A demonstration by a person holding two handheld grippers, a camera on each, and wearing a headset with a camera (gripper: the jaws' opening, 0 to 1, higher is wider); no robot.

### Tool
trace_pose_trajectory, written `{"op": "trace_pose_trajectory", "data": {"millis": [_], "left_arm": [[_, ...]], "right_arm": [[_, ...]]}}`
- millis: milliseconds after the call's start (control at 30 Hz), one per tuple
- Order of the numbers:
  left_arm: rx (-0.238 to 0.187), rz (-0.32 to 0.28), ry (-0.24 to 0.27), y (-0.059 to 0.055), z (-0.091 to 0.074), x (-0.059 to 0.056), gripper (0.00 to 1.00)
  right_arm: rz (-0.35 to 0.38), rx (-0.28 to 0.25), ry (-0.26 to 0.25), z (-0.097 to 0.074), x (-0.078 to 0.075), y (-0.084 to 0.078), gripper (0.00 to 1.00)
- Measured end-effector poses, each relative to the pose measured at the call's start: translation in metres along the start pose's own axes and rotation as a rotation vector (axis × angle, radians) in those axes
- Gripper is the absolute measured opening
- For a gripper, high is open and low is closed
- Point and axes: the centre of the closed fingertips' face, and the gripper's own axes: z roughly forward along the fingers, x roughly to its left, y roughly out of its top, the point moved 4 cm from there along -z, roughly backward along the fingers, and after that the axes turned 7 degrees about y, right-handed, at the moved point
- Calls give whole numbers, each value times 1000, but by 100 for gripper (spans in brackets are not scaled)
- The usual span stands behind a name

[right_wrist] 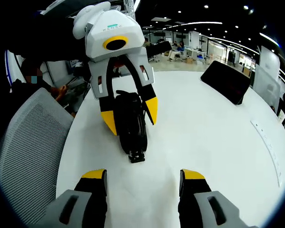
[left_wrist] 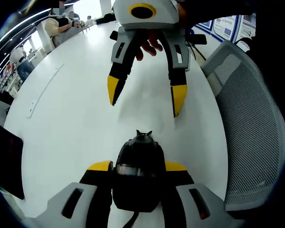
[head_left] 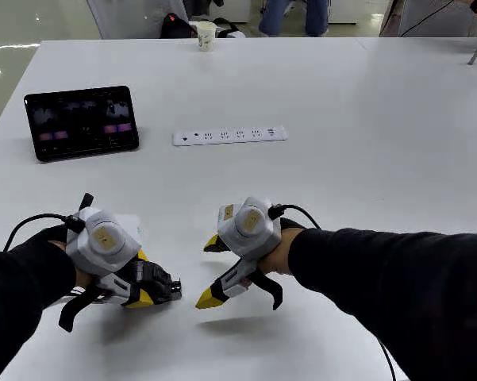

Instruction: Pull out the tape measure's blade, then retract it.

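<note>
Here, left claw [left_wrist: 137, 166] clamped on black tape measure [left_wrist: 138, 154], right claw [right_wrist: 143, 175] spread wide, facing it

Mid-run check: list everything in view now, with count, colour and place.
black tape measure: one, black, clamped in left gripper
black rectangular tablet: one, black, lit screen, left on white table
white power strip: one, white, table centre
white paper cup: one, white, far table edge
white table: one, white, under everything
grey mesh chair: one, grey, beside table
left gripper: one, grey, yellow tips, shut on tape measure
right gripper: one, grey, yellow tips, open, facing tape measure
sleeves: two, black, behind grippers
</note>
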Motion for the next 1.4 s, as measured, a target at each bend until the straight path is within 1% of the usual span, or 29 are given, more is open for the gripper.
{"op": "trace_pose_trajectory", "data": {"millis": [100,133,167,200,233,333,400,500,600,667,800,900,933,1000,1167,1233,1333,1400], "left_arm": [[2,2,7,-1,0,3,33],[4,3,8,-1,0,4,33],[5,3,7,0,0,4,33],[7,3,5,-1,1,4,33],[8,3,4,0,1,4,33],[7,0,6,-1,1,4,33],[4,-2,15,-2,1,4,33],[-2,-7,18,-1,1,4,33],[0,0,13,-2,1,4,33],[-2,0,11,-2,1,4,33],[-2,0,14,-3,2,4,33],[-3,0,15,-3,2,4,33],[-4,1,16,-3,2,4,33],[-5,0,16,-3,2,5,33],[-8,-1,9,-3,2,5,33],[-8,0,8,-3,2,5,33],[-8,9,8,-3,2,5,33],[-11,14,13,-3,1,4,33]], "right_arm": [[-38,16,9,8,2,0,52],[-56,39,6,12,1,-2,48],[-63,53,4,14,1,-3,42],[-77,74,13,17,1,-6,39],[-79,79,19,18,2,-6,37],[-64,79,29,22,2,-4,39],[-62,71,27,24,2,0,38],[-58,59,27,28,2,5,33],[-62,63,33,33,3,8,31],[-81,74,38,37,2,9,24],[-97,81,39,42,2,11,15],[-103,91,39,46,3,11,13],[-138,96,41,47,4,11,13],[-126,95,39,46,3,10,13],[-129,97,38,46,1,11,12],[-177,112,37,46,1,11,11],[-139,104,41,46,3,10,11],[-138,96,46,46,2,10,11]]}}
